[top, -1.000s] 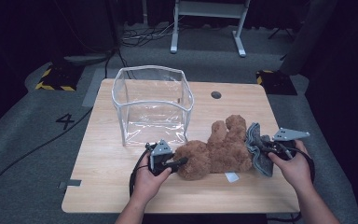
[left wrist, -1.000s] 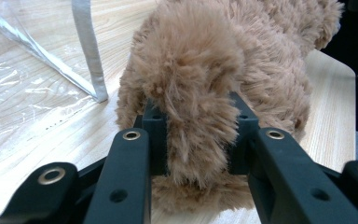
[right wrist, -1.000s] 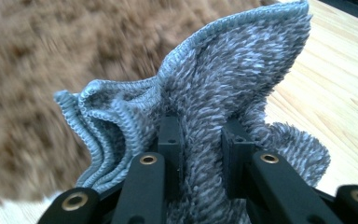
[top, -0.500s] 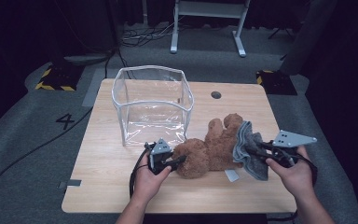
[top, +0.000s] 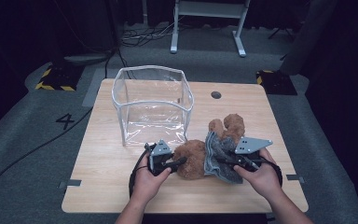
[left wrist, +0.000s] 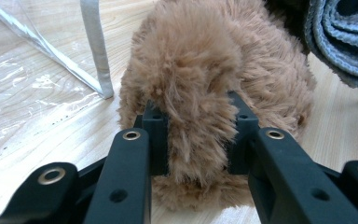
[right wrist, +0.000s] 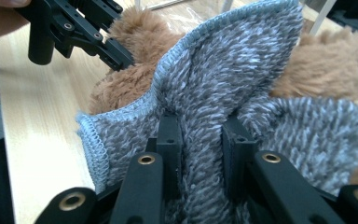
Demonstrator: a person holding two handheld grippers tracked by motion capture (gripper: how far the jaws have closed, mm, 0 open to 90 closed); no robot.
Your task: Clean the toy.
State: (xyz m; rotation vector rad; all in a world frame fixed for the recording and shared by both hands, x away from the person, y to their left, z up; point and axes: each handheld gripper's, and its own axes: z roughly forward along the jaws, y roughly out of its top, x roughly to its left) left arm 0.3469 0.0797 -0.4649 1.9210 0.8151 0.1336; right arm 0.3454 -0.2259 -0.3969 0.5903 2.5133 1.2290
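left gripper: clamped on a tuft of the bear, near the table edge in the high view; plush squeezed between both pads.
right gripper: pinching a fold of the grey cloth draped over the bear's middle.
bear: lies on its side on the table, just in front and right of the clear box, touching neither wall as far as I can judge.
risk, cloth slip: the right jaws hold only a bunched ridge of loose knit; a sideways pull could draw the fold out and leave the cloth half on.
risk, bear dragged: the left grip is on fur, not on a limb; if the right hand tugs harder than that tuft holds, the whole bear slides with the cloth.
risk, snag: the cloth seems wrapped under the body, though the far side is hidden; it may catch on a leg.
risk, box: thin and light, just beyond; a swing of the bear could knock it.
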